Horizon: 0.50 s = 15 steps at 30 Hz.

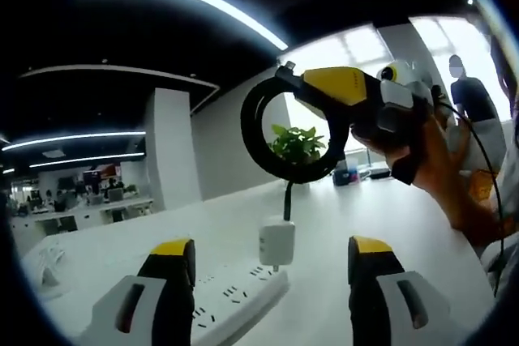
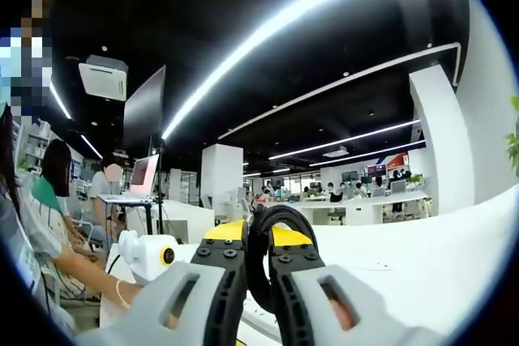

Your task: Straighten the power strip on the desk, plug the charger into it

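1. Step in hand, judged: the plug-in. The charger (image 1: 276, 243) — a white block with a dark cable rising from its top — stands upright at the power strip (image 1: 235, 297), its prongs at or just above the sockets; whether they are seated I cannot tell.
2. The power strip lies on the white surface (image 1: 203, 232), running from between the left gripper (image 1: 272, 269) fingers toward the charger. It sits at a slant in the left gripper view, but that view tilts with the hand, so how it lies on the desk is not readable.
3. Left gripper: fingers spread wide, grasping nothing. The near finger (image 1: 174, 269) overlaps the strip's end; the other stands well to the far side of the charger.
4. Right gripper (image 2: 258, 281): fingers clenched on the loop of cable (image 2: 276, 220) — a black coil standing up between them. In the left gripper view the same coil hangs above the charger, with the cable dropping to the charger's top.
5. Next move, as judgement: lower the coil for slack, steady the strip with the left fingers, press the charger straight down until flush.
6. Containers: a potted plant (image 1: 296, 145) behind the charger, leaves showing, pot hidden by the coil.
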{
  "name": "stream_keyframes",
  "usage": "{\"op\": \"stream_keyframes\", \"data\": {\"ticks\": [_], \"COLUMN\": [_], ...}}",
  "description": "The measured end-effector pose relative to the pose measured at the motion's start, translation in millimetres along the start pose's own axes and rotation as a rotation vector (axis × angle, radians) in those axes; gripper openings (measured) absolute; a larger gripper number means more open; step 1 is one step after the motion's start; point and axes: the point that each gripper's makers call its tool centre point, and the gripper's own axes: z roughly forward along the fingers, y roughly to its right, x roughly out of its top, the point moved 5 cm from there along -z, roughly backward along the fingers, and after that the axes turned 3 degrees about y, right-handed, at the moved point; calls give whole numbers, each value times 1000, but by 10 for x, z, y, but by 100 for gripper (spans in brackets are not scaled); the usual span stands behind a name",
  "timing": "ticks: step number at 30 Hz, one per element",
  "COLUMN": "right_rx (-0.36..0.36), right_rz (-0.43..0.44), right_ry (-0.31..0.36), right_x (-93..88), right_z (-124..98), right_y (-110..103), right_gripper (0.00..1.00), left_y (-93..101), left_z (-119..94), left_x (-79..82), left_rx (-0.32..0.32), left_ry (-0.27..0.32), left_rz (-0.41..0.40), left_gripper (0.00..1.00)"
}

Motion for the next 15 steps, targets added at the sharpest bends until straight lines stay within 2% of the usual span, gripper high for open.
{"op": "stream_keyframes", "data": {"ticks": [6,15], "right_rx": [1,7], "right_rz": [-10,-9], "right_ry": [-7,-6], "right_x": [-12,-10], "right_z": [6,5], "right_y": [-13,-28], "right_gripper": [6,6], "left_y": [-5,25], "left_z": [48,132], "left_x": [-104,-126], "left_rx": [18,38], "left_ry": [-25,-30], "left_rz": [0,10], "left_gripper": [81,82]}}
